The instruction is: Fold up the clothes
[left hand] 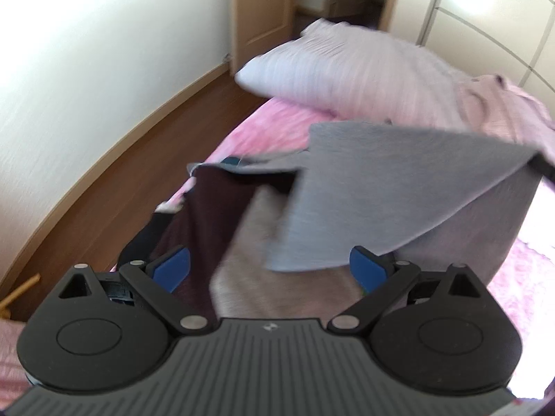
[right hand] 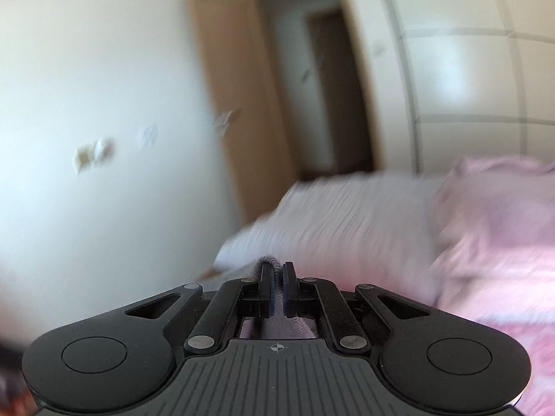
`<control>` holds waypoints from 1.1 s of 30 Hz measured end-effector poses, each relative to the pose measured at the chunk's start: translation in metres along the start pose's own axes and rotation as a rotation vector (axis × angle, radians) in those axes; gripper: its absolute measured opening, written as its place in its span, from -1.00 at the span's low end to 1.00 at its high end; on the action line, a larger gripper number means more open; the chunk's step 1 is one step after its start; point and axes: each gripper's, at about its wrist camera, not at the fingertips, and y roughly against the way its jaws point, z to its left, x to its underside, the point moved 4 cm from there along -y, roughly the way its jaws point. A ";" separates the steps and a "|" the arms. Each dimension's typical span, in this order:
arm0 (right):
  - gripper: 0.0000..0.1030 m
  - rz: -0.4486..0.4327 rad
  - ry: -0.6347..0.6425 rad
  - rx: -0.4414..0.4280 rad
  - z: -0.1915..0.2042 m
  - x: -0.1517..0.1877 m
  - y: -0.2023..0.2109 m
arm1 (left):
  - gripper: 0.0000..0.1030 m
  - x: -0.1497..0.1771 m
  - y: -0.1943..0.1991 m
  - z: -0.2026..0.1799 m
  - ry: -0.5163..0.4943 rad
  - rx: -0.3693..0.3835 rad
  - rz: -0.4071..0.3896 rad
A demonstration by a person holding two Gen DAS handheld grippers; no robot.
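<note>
A bedroom scene, seen from two handheld tools; the bed with its pink patterned cover (left hand: 263,128) serves as the landmark for everything else.

In the left wrist view, the left gripper (left hand: 270,268) hangs above the near part of the bed with its blue-padded jaws set wide apart and nothing between them; under and ahead of it lies a soft grey knit garment (left hand: 399,187), the piece being folded, with one broad flap raised off the bed and slanting up toward the right edge of the view, where a dark tool tip meets its corner; a dark maroon piece of clothing (left hand: 211,215) lies on the bed just left of the grey garment, partly under it; a white pillow with fine stripes (left hand: 347,69) rests at the far end of the bed, and a pale pink crumpled blanket (left hand: 503,111) sits beside it on the right; brown wooden floor (left hand: 138,159) runs along the left side of the bed, up to a white wall.

In the right wrist view, which is heavily blurred, the right gripper (right hand: 276,287) has its jaws pressed together on a ribbed edge of the grey fabric (right hand: 274,267), lifted above the bed; beyond the bed stand a light wooden door (right hand: 239,104) hanging open and a white wardrobe (right hand: 468,69).
</note>
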 end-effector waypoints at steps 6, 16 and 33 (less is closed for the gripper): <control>-1.00 -0.270 -0.013 0.089 -0.061 -0.087 0.110 | 0.88 0.006 0.046 -0.075 -0.110 0.104 -0.080; -0.95 -0.288 0.040 0.289 -0.151 -0.143 0.290 | 0.88 0.064 0.120 -0.231 -0.299 0.348 -0.131; 0.03 0.583 -0.211 0.468 -0.283 0.111 0.498 | 0.89 0.268 0.182 -0.370 -0.443 0.382 0.133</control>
